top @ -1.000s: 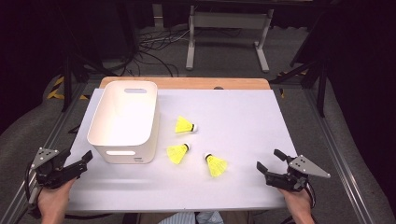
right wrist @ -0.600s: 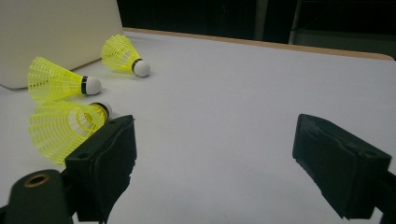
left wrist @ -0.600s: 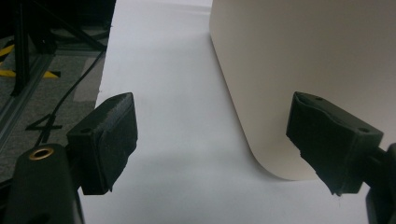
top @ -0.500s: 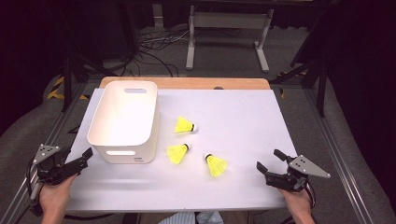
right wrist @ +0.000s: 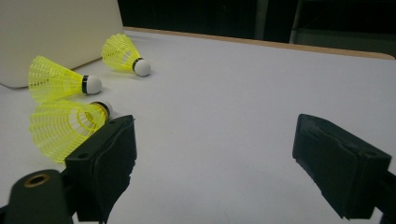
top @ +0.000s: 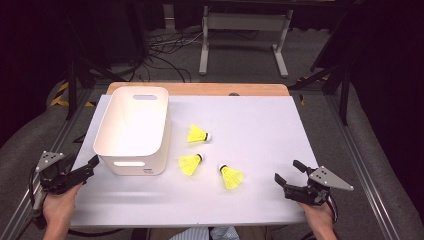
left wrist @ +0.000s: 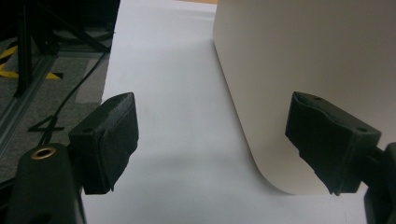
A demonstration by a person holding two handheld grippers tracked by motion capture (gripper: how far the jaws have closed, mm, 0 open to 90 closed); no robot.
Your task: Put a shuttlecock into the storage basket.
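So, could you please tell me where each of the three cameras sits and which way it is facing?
High view: above the person's side, looking forward and down on the table; shows both hands, the left gripper, the right gripper, the white bin and three yellow shuttlecocks.
Left gripper view: rides the left gripper, looking along its open jaws at the bin's wall.
Right gripper view: rides the right gripper, looking across the table past its open jaws at the nearest shuttlecock.
Shared: the right gripper view and high view both show the nearest shuttlecock and the bin.
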